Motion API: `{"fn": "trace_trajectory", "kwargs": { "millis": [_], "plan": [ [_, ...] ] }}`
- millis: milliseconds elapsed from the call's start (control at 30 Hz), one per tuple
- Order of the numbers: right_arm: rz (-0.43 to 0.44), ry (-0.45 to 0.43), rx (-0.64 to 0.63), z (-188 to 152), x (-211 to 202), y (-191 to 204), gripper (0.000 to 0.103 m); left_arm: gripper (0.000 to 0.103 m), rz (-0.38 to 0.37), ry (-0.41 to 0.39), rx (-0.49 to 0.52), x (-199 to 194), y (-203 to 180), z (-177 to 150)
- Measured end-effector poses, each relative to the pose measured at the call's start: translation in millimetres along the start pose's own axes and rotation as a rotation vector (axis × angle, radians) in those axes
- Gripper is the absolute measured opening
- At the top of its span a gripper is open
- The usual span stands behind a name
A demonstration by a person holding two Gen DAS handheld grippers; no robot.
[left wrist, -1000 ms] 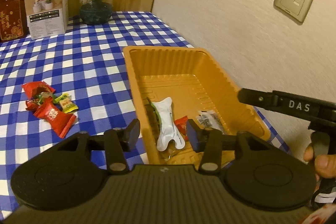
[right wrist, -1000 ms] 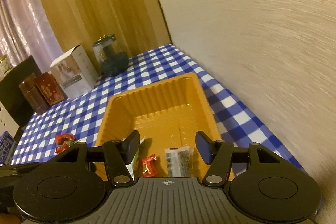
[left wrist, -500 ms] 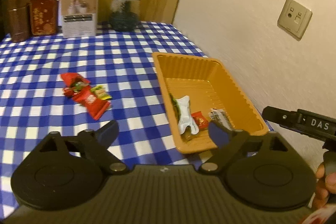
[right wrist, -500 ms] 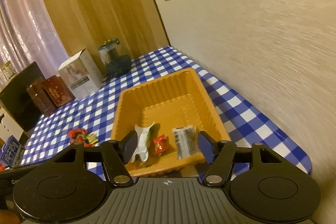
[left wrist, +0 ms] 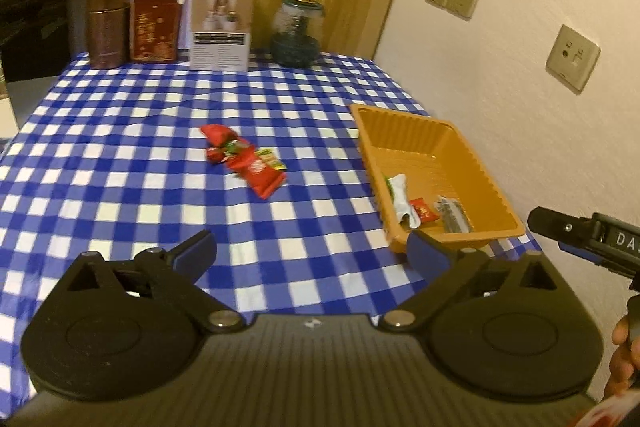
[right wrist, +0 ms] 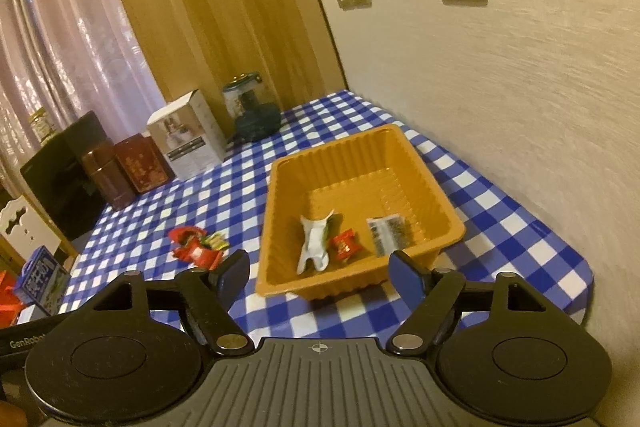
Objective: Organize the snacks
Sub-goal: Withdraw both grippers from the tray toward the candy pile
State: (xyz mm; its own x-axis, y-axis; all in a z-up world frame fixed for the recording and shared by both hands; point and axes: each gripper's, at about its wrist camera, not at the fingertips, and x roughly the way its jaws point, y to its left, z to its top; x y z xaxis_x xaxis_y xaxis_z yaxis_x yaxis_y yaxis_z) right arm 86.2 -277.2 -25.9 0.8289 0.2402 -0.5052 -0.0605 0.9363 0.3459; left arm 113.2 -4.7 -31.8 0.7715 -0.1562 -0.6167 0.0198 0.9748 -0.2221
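Observation:
An orange tray (left wrist: 486, 163) (right wrist: 436, 187) sits at the table's right side by the wall. In it lie a white packet (left wrist: 402, 199) (right wrist: 314, 241), a small red candy (left wrist: 423, 209) (right wrist: 345, 246) and a clear dark-speckled packet (left wrist: 454, 217) (right wrist: 388, 233). A pile of red and yellow-green snack packets (left wrist: 248, 161) (right wrist: 198, 247) lies on the checked cloth left of the tray. My left gripper (left wrist: 312, 253) is open and empty, above the table's near part. My right gripper (right wrist: 320, 271) is open and empty, in front of the tray.
At the table's far edge stand a brown tin (left wrist: 109, 25), a red box (left wrist: 155, 27), a white carton (left wrist: 222, 27) and a dark glass jar (left wrist: 297, 33). The wall (left wrist: 520, 67) runs along the right. A blue box (right wrist: 40, 275) lies at the left.
Both grippers have pulled back and up from the tray, so more of the table shows. The left gripper's jaws have opened wider. The snacks have not moved.

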Motion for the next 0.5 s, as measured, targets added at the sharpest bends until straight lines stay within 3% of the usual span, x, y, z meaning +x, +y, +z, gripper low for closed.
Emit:
{"fn": "trace_trajectory", "kwargs": {
  "millis": [500],
  "plan": [
    [0.052,0.028,-0.067,-19.7,-4.1,41.1,0.078,0.101,0.079,-0.079,-0.024,-38.2,46.7,-4.7]
  ]
}}
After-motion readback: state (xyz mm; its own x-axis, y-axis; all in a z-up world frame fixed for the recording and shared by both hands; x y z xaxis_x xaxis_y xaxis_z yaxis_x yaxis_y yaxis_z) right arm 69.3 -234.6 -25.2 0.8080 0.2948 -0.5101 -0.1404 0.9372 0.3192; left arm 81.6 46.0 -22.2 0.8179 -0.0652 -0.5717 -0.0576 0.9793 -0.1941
